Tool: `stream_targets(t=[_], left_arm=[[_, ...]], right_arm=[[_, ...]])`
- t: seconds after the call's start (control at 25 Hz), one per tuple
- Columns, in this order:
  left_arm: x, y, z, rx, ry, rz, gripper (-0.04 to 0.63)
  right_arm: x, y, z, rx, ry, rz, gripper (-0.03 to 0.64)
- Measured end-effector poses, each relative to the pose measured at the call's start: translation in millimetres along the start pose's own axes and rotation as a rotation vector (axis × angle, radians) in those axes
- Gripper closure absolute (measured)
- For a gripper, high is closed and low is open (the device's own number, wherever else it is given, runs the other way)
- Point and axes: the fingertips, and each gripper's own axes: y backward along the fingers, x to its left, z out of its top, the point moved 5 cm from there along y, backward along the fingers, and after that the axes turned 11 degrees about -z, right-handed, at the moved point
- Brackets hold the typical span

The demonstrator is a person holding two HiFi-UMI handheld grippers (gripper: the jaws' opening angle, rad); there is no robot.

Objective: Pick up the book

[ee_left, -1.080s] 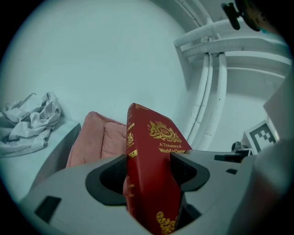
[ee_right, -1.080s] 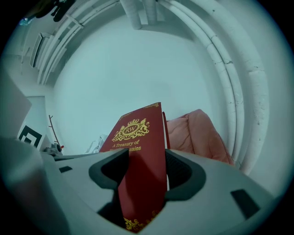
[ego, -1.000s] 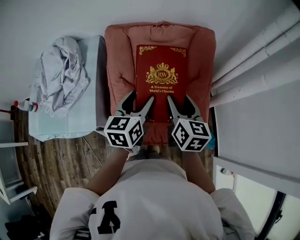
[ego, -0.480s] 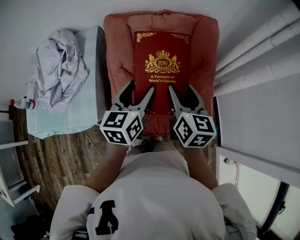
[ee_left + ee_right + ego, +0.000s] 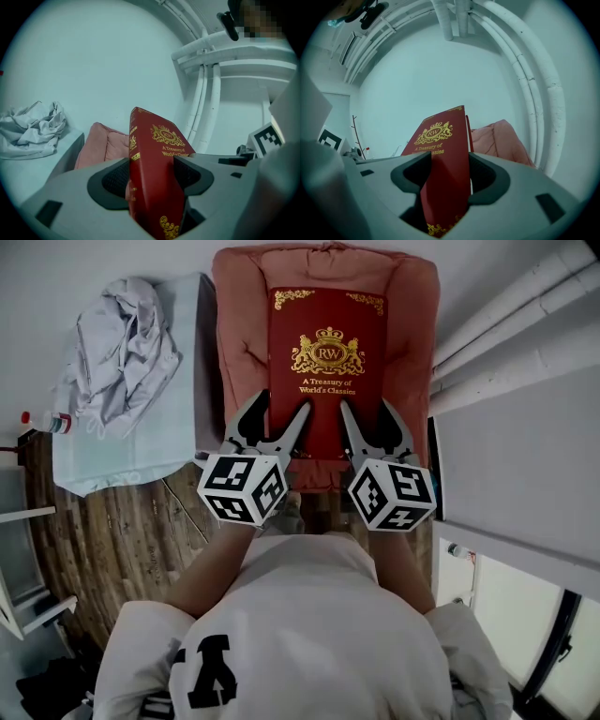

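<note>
1. You are gripping the book [image 5: 326, 362] with your left gripper [image 5: 278, 415], whose jaws are pressing on its near left edge, at the book's 7 o'clock
2. Your right gripper [image 5: 367, 412] is clamping the near right edge, at 5 o'clock
3. The book is showing over the pink cushion [image 5: 239, 334], cover facing up
4. Crumpled cloth [image 5: 122, 343] is lying at the cushion's 9 o'clock

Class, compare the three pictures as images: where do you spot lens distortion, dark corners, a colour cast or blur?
Head view: fills the frame, evenly lit, and the book has a legible title. Left gripper view: fisheye circle, black corners, bluish cast. Right gripper view: same black corners; the pipes bow strongly.
</note>
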Motion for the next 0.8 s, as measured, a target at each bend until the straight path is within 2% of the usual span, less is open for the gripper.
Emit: stream_targets(t=[0.8], left_arm=[[-189, 141, -101, -0.061, 0.004, 0.073, 0.313]], right_arm=[[-44, 233, -58, 0.005, 0.018, 0.078, 0.356]])
